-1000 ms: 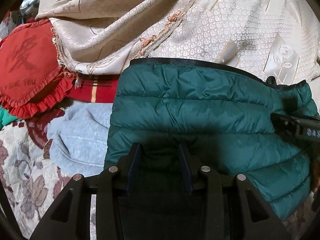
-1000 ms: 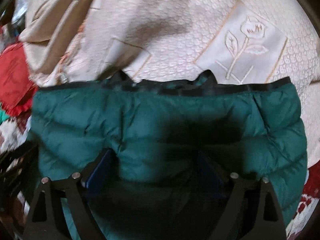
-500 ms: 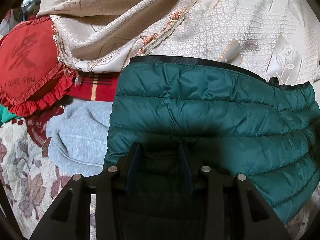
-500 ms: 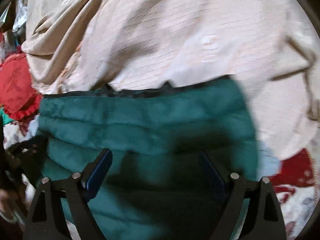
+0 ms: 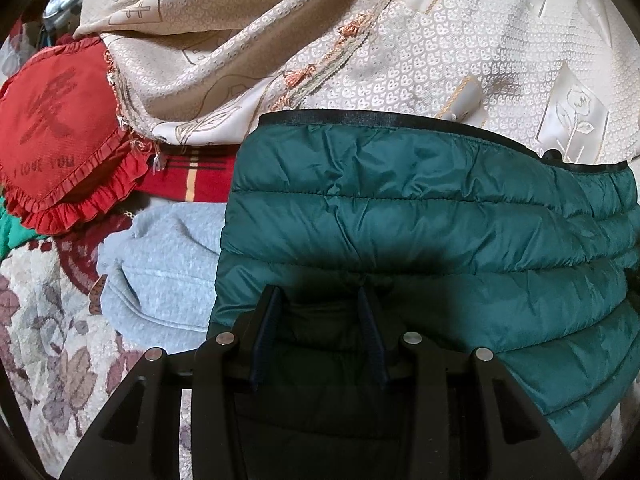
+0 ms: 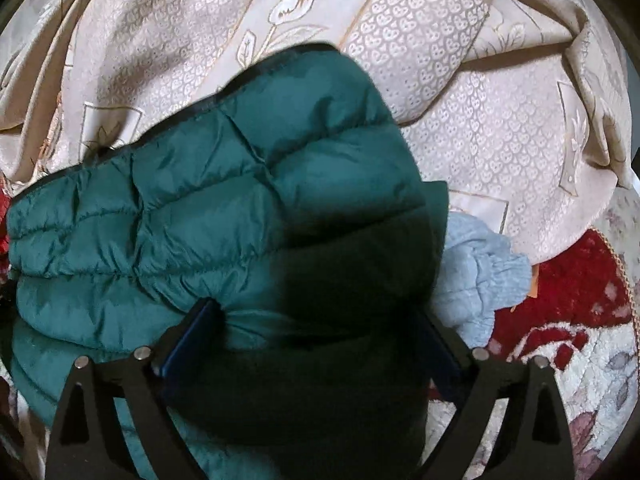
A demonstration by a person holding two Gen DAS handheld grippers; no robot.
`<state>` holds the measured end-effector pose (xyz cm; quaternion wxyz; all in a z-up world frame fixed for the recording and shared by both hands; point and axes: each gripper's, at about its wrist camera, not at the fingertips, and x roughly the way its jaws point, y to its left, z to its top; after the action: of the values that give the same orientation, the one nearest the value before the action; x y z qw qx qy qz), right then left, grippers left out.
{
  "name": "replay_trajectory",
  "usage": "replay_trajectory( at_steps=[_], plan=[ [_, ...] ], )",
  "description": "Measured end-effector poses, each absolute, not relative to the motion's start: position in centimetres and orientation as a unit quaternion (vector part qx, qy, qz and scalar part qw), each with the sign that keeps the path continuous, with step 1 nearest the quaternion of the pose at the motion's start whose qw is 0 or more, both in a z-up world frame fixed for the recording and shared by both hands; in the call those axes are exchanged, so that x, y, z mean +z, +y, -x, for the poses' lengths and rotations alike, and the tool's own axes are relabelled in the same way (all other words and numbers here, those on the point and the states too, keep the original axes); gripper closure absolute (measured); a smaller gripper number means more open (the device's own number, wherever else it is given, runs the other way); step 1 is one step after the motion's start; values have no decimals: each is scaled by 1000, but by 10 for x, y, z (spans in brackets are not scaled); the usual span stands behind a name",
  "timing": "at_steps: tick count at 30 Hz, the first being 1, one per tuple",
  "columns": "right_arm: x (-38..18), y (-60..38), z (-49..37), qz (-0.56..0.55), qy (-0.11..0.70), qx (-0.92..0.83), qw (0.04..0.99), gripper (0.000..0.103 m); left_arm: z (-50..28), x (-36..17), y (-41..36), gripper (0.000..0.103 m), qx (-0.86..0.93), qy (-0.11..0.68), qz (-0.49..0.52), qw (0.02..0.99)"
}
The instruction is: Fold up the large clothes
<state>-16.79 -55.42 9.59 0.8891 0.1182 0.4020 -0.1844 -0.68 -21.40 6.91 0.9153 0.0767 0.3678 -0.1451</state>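
While my left gripper point(image 5: 320, 300) sits low over the green jacket point(image 5: 420, 216), its jaws stand partly apart with a dark fold of the quilted fabric between them; I cannot tell from this view whether they pinch it or only straddle it. The jacket lies folded, its black-trimmed hem running along the far edge, and it rests on a cream bedspread point(image 5: 400, 48) patterned with little hearts and flower panels. Just left of the jacket, tucked partly under it, is a grey sweater point(image 5: 160, 276). Beyond that lies a red cushion point(image 5: 60, 140) with a frilled edge (the words "I LOVE YOU" show on it), and a red striped cloth point(image 5: 192, 184) peeks out between the cushion and the jacket. A flowered rug point(image 5: 52, 340) covers the lower left.

My right gripper point(image 6: 316, 312) has its jaws spread wide, one blue pad point(image 6: 192, 336) pressed against the jacket point(image 6: 200, 208) on the left and the other at the jacket's right edge, with a thick bundle of the jacket bulging between them. Here the jacket's end is doubled over on itself, its rounded fold lying against the bedspread point(image 6: 500, 128). Just right of the jacket a cuff of the grey sweater point(image 6: 480, 276) sticks out, and past it is the rug point(image 6: 580, 340) with its red patch.
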Motion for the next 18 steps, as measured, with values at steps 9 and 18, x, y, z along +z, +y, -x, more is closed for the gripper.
replay_trajectory(
  at_steps=[9,18],
  plan=[
    [117,-548,198,-134,392,-156,897,6,11,75,-206,79,-146,373,-53,915],
    [109,-576,207,-178,390,-148,891,0,1,80,-151,54,-221,400,99,884]
  ],
)
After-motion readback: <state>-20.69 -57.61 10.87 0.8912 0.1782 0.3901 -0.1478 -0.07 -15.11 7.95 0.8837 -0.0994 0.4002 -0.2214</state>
